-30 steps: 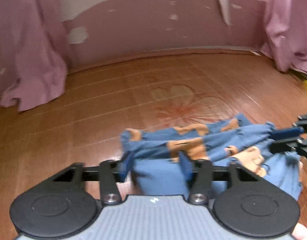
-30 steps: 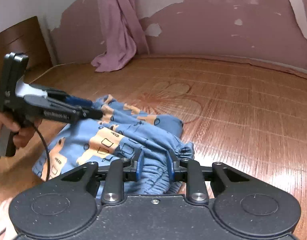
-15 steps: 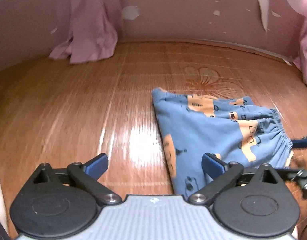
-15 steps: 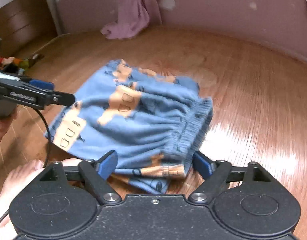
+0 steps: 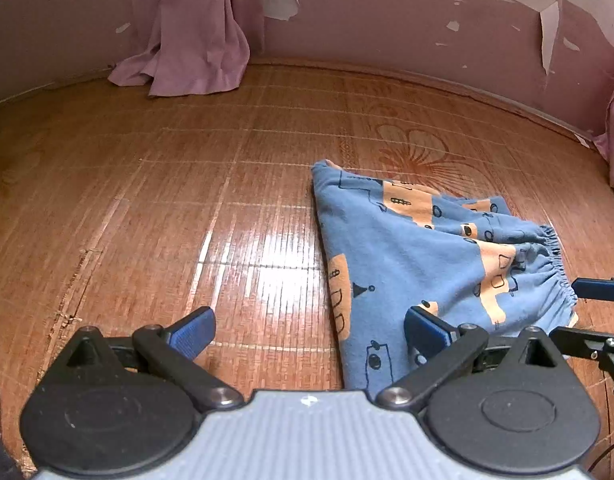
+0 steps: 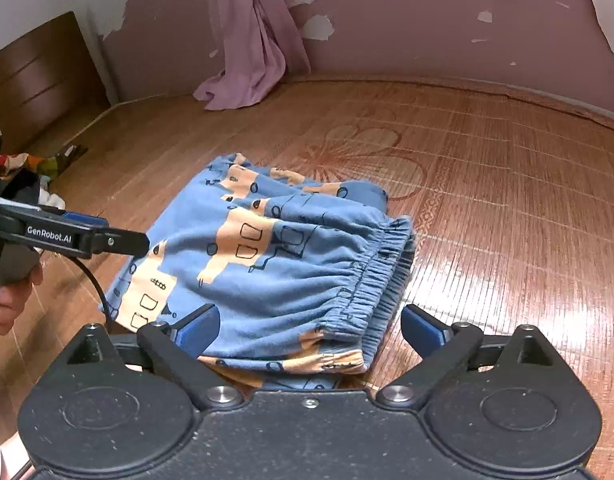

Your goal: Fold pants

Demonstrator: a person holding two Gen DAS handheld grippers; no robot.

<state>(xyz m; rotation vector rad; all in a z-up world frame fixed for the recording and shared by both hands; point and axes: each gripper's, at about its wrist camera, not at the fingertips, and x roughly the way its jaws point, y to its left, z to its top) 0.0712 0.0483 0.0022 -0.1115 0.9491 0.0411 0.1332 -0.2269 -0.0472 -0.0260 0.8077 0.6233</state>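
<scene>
You are holding both grippers with fingers wide open: the left gripper (image 5: 309,330) and the right gripper (image 6: 309,328). The folded pants (image 6: 275,264) are lying in the frame's middle on the bamboo mat (image 6: 487,200).

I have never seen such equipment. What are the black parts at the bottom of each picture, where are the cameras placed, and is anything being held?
No robot is here. A person holds a tool in each hand, each ending in tongs with blue tips. A camera on each tool looks forward along its tips, so the black parts are the tool itself. One picture comes from the left tongs, the other from the right tongs; each also sees the other tool at its edge. Both tongs are open and hold nothing. The blue pants, printed with orange shapes, lie folded on the woven mat. A pink curtain hangs against the wall.
</scene>
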